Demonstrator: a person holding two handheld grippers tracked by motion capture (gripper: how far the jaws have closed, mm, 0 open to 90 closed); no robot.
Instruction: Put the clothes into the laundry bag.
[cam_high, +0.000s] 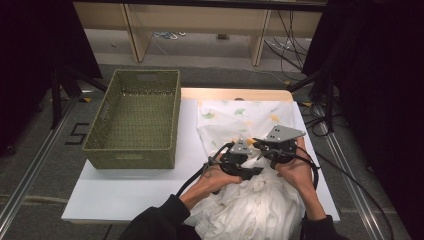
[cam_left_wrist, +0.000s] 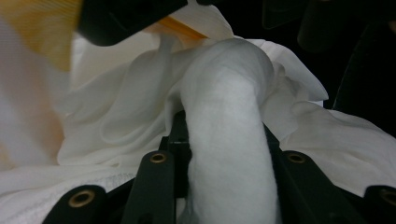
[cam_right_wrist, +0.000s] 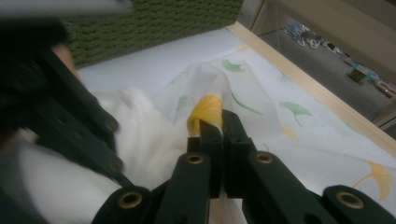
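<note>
One white leaf-printed cloth (cam_high: 240, 120), rumpled, pinched in both the left gripper (cam_left_wrist: 224, 140) and right gripper (cam_right_wrist: 219, 126) jaws.

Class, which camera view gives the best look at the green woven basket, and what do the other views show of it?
The high view: the whole green woven basket shows there, open top and handle cut-outs included, on the white table left of the white cloth. The right gripper view shows a strip of its woven wall. The left gripper view looks at cloth instead.
</note>
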